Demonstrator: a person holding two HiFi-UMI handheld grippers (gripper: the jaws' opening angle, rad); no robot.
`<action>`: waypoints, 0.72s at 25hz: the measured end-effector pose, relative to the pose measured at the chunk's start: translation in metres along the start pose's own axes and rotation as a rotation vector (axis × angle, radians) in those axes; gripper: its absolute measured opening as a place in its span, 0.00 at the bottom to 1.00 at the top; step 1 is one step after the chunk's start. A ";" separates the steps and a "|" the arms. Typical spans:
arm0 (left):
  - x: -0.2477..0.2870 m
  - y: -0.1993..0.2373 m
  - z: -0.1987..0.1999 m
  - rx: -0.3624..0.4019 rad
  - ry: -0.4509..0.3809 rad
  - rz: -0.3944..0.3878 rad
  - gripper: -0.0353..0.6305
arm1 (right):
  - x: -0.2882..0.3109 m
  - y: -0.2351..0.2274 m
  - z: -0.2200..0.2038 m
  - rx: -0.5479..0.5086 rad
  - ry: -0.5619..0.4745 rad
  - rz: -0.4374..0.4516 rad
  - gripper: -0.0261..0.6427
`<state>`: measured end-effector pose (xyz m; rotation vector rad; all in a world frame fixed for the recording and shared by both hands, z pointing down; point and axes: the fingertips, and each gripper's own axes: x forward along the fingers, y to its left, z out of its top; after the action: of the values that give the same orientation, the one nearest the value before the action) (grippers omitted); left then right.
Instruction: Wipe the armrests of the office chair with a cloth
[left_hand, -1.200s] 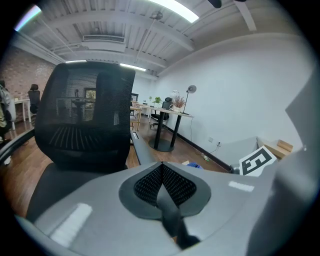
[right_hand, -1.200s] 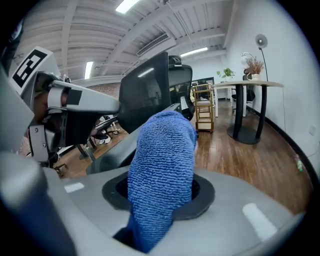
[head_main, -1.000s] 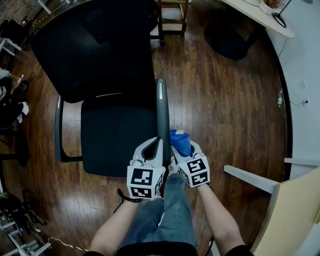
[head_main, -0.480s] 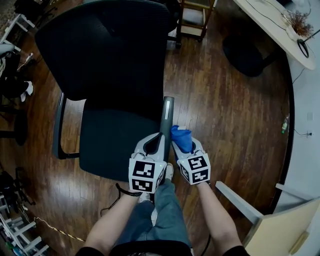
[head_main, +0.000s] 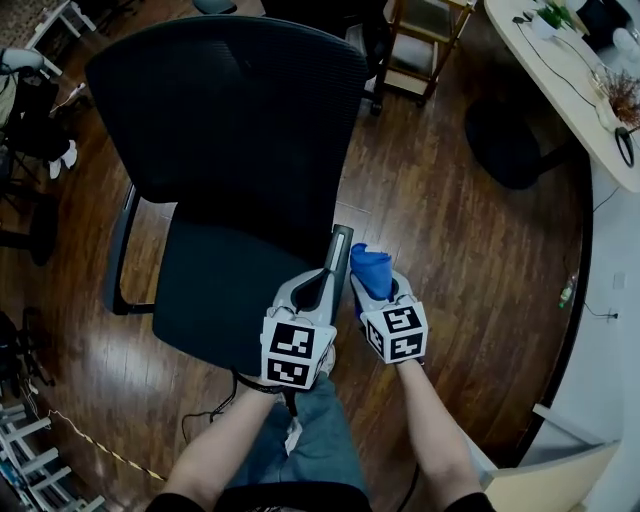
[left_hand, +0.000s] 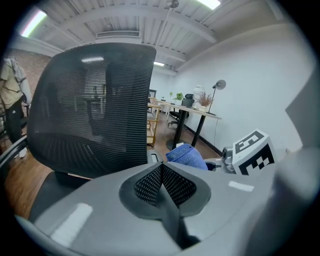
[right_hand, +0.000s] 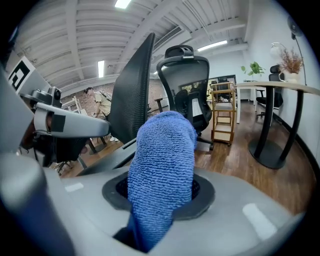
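Note:
A black office chair with a mesh back stands in front of me. Its right armrest runs toward me, and its left armrest is on the far side of the seat. My left gripper lies over the near end of the right armrest. Its jaws are shut pad to pad with nothing between them. Just right of that armrest, my right gripper is shut on a folded blue cloth. The cloth sticks up out of the jaws and hides them. The cloth also shows in the left gripper view.
A wooden shelf cart stands behind the chair on the wood floor. A long white desk with plants curves along the top right, its dark base below it. Racks and clutter line the left. A cable trails on the floor.
Both grippers have moved forward along the right armrest, so less of it shows ahead of them. The view has tilted up to take in more of the chair back. The cloth stays gripped.

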<state>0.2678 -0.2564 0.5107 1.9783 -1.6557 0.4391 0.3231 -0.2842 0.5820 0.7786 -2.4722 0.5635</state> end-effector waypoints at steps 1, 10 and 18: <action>0.002 0.000 0.002 0.002 0.000 0.002 0.06 | 0.003 -0.004 0.002 -0.004 0.002 0.002 0.24; 0.015 0.018 0.005 -0.006 0.015 0.022 0.06 | 0.037 -0.033 0.023 -0.165 0.058 0.024 0.24; 0.016 0.033 0.008 -0.028 0.009 0.040 0.06 | 0.052 -0.033 0.033 -0.272 0.083 0.038 0.24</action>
<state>0.2383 -0.2775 0.5193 1.9232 -1.6893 0.4368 0.2954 -0.3476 0.5924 0.5902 -2.4238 0.2579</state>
